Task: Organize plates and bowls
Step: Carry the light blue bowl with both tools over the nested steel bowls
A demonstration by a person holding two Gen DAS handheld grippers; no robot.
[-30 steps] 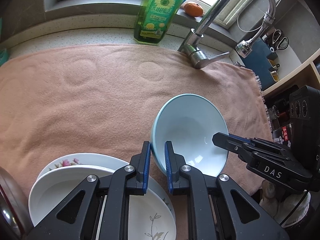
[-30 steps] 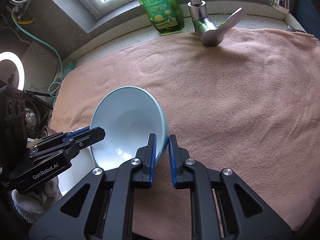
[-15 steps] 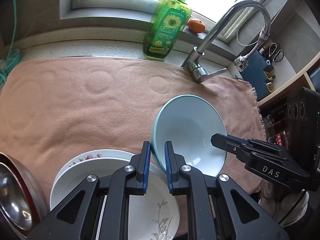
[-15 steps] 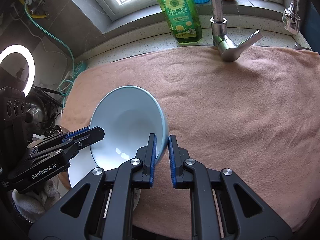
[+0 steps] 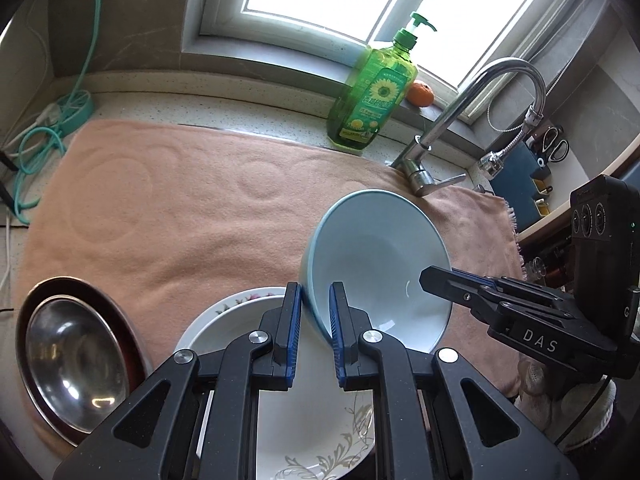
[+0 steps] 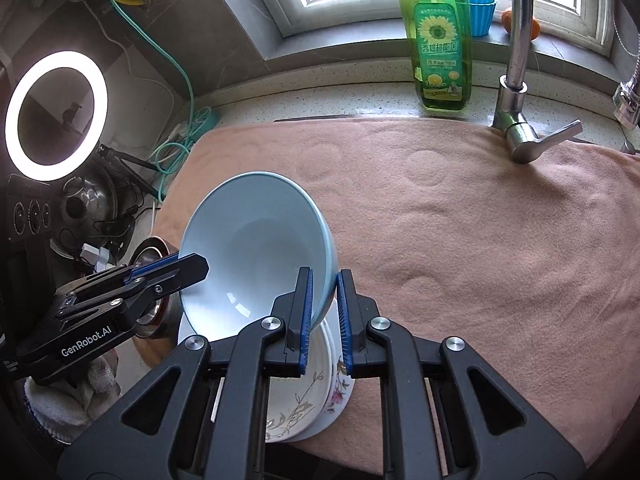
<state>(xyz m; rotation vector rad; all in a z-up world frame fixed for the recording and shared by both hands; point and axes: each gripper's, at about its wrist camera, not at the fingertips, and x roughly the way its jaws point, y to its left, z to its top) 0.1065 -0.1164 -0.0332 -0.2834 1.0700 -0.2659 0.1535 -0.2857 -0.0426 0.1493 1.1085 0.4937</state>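
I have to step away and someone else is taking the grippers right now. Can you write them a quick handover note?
Left gripper: shut on the light blue bowl rim.
Right gripper: shut on the opposite rim.
Bowl is held tilted above the stacked floral plates at the pink towel's near edge; steel bowl sits left of them.
Done: bowl lifted.
Left: set it down in its place.

Speckled counter (image 5: 240, 92), pink towel (image 5: 168, 216), stacked plates (image 5: 312, 432), steel bowl (image 5: 76, 360)

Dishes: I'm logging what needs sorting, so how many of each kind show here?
Blue bowl: 1, both grippers shut on its rim
Metal bowl: 1
Plates: 2, stacked
Total: 4
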